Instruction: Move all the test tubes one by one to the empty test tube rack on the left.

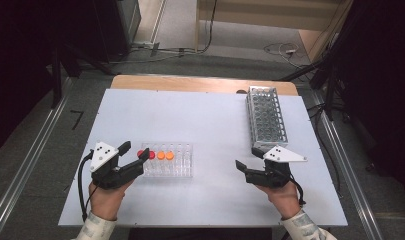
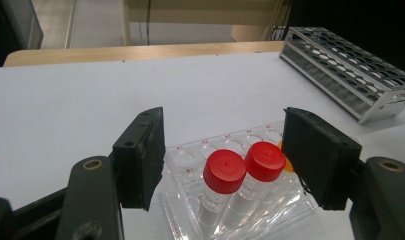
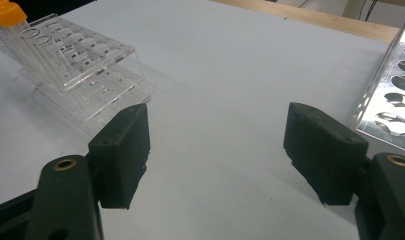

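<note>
A clear acrylic rack lies on the white table and holds two red-capped vials and two orange-capped vials at its left end. My left gripper is open at that end. In the left gripper view the red-capped vials stand between and just beyond the jaws of the left gripper, and neither pad touches them. An orange cap peeks out behind the right jaw. My right gripper is open over bare table, nothing between its fingers.
A metal tube rack lies at the back right, its near end close to the right gripper; in the right gripper view the metal rack is at the right edge. The clear rack is to the left there. The table's wooden edge runs along the back.
</note>
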`<action>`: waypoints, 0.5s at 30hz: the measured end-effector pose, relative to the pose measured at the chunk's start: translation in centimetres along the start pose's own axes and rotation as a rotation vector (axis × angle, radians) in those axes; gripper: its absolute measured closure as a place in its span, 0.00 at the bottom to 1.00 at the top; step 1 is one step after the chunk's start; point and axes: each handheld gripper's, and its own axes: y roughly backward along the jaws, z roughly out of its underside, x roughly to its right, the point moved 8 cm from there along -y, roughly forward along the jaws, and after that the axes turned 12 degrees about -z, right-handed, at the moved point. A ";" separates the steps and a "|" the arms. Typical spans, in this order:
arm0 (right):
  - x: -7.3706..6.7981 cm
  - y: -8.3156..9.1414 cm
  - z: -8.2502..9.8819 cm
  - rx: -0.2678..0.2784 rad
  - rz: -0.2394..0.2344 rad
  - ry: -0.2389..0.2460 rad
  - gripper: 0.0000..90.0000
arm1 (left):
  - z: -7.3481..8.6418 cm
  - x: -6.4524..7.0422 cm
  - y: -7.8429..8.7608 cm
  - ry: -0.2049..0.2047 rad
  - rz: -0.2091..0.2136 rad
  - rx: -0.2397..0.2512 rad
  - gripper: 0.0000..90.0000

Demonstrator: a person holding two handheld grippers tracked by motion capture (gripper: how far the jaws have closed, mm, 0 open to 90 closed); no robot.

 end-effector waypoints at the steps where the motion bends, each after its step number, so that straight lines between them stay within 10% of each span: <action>1: 0.0 0.0 0.0 0.000 0.000 0.000 0.28 | 0.0 0.0 0.0 0.000 0.000 0.000 0.36; 15: 0.1 0.1 0.0 0.003 0.005 -0.003 0.28 | 0.0 -0.4 0.1 0.009 -0.014 0.005 0.35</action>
